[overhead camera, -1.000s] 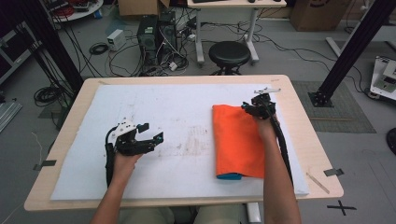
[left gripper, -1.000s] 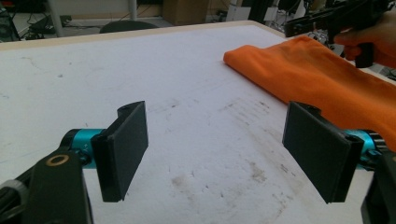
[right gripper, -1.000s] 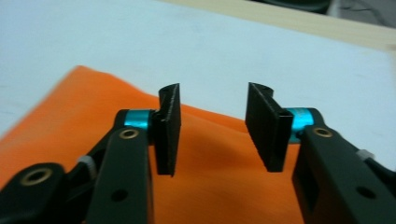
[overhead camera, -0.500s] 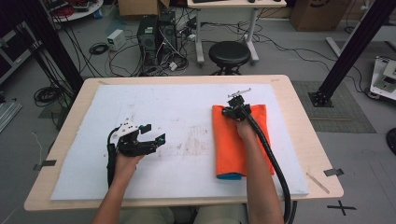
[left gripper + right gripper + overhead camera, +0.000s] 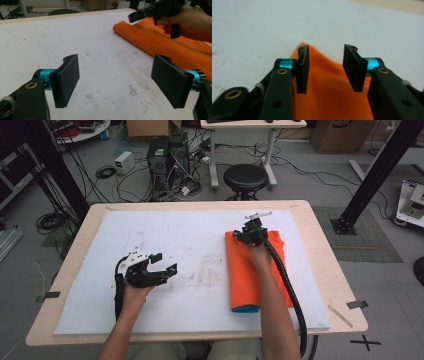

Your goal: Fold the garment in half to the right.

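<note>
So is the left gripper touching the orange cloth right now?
No, the left gripper hangs over the bare white mat, jaws wide apart, well clear of the orange cloth lying off to its side.

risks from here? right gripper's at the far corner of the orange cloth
1. The right gripper has just been opening; its jaws straddle the far corner of the orange cloth without pinching it, so a lift now may come up empty.
2. The cloth is folded with a blue layer underneath; a shallow pinch might catch the top layer alone.
3. The left gripper sits open, off the cloth, so a pull could drag the cloth.
</note>
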`<control>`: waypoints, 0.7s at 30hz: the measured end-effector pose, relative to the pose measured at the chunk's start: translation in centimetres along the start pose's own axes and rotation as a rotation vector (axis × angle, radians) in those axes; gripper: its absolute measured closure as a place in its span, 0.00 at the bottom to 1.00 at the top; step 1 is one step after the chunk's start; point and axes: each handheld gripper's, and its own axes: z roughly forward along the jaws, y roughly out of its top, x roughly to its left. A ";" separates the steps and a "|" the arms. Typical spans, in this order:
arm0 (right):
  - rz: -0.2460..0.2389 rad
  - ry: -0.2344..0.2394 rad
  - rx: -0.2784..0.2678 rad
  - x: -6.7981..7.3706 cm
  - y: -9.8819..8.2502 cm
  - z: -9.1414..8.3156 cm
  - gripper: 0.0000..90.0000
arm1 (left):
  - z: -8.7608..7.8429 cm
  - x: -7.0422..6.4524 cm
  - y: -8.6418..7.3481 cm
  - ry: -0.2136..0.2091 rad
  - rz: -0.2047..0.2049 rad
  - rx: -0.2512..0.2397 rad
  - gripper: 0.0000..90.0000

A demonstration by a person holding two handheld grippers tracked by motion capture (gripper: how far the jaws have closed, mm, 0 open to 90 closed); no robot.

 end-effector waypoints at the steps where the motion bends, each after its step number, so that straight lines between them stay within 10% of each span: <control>1: 0.009 -0.024 -0.029 -0.6 -0.2 -0.8 0.61 | -0.1 0.1 0.0 0.003 -0.003 -0.003 0.25; 10: 0.102 -0.216 -0.031 -6.6 -4.0 -6.2 0.68 | -0.4 0.4 0.0 0.006 0.000 -0.020 0.25; 16: 0.119 -0.180 0.055 -7.9 -6.5 -6.1 0.96 | -0.3 0.3 0.0 0.000 0.004 -0.009 0.25; 21: 0.077 -0.295 0.028 -7.8 -6.3 -6.4 0.95 | -0.2 0.2 0.0 -0.002 0.003 -0.012 0.25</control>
